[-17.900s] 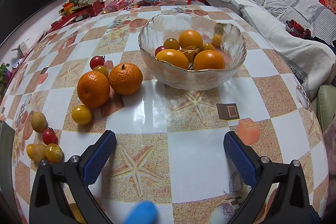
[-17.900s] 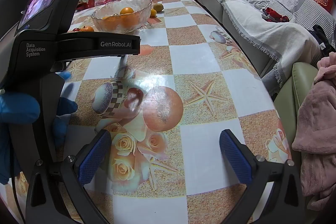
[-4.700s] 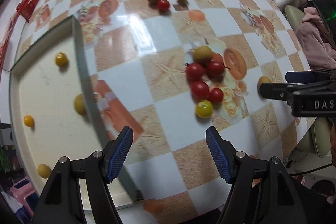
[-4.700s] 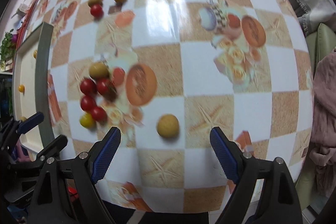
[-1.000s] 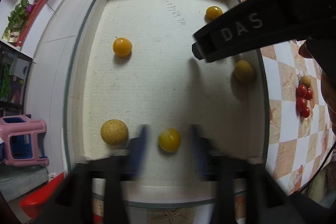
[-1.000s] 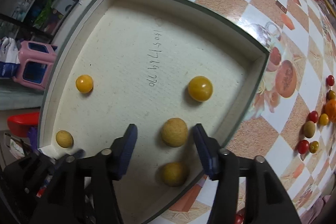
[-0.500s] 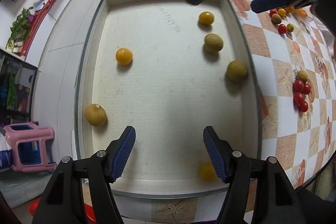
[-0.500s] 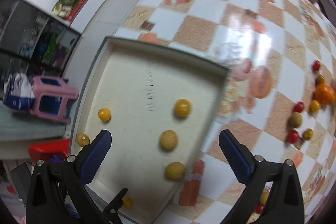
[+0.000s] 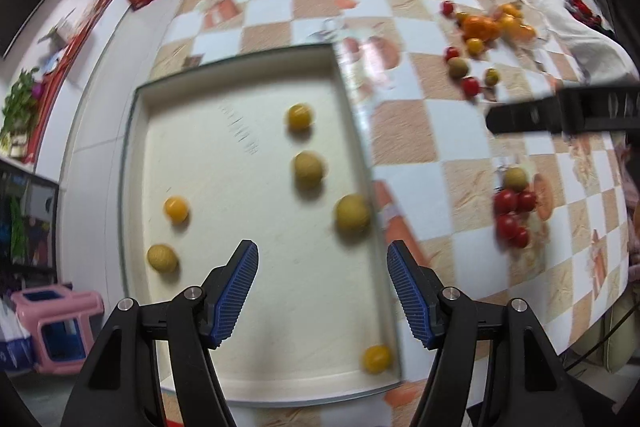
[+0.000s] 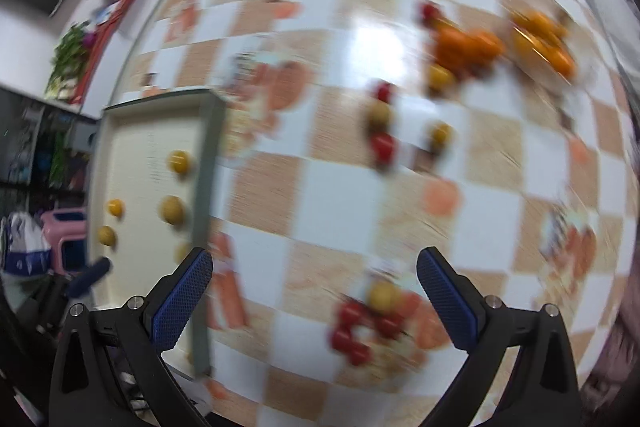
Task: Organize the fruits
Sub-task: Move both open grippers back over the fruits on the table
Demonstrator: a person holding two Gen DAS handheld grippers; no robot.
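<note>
Yellow fruits in tray, red ones out on surface.
Six yellow fruits [image 9: 299, 117] lie apart in the cream tray [image 9: 136, 163]; cherry tomatoes [image 9: 510, 213] cluster on the checkered surface [image 9: 404, 143]. Left tool [image 9: 322, 293] part open, empty; right tool [image 10: 314, 301] wide, empty.

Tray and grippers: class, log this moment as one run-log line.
left gripper: open, empty, over tray | right gripper: open, empty, over red tomatoes | tray: six yellowish fruits
</note>
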